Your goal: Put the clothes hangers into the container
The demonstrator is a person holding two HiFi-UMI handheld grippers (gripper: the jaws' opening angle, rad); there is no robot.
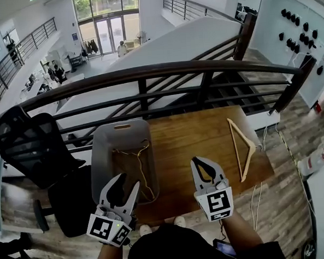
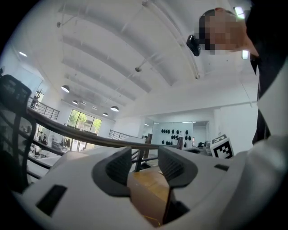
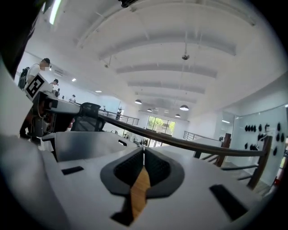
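The left gripper (image 1: pixel 129 180) has its jaws apart with nothing between the pads. In the left gripper view, the left gripper (image 2: pixel 145 155) shows only the wooden table surface through the gap. It sits at the lower left of the head view, its tips above the near edge of the grey container (image 1: pixel 101 157).

The right gripper (image 1: pixel 199 161) has its jaws closed tip to tip and holds nothing. The right gripper view confirms this: the pads of the right gripper (image 3: pixel 143 150) meet along a thin seam, with bare table visible beneath. This gripper is over the near part of the table (image 1: pixel 190 135), just to the right of the container.

One clothes hanger (image 1: pixel 142 174) lies inside the container. It appears to be a thin, light-coloured frame, but its outline is too fine to make out fully. A second wooden hanger (image 1: pixel 235 149) lies flat on the right part of the table, well apart from both grippers and from the container.

Beyond the far table edge runs a dark metal railing (image 1: pixel 147 72). A black office chair (image 1: pixel 31 145) stands to the left of the container.
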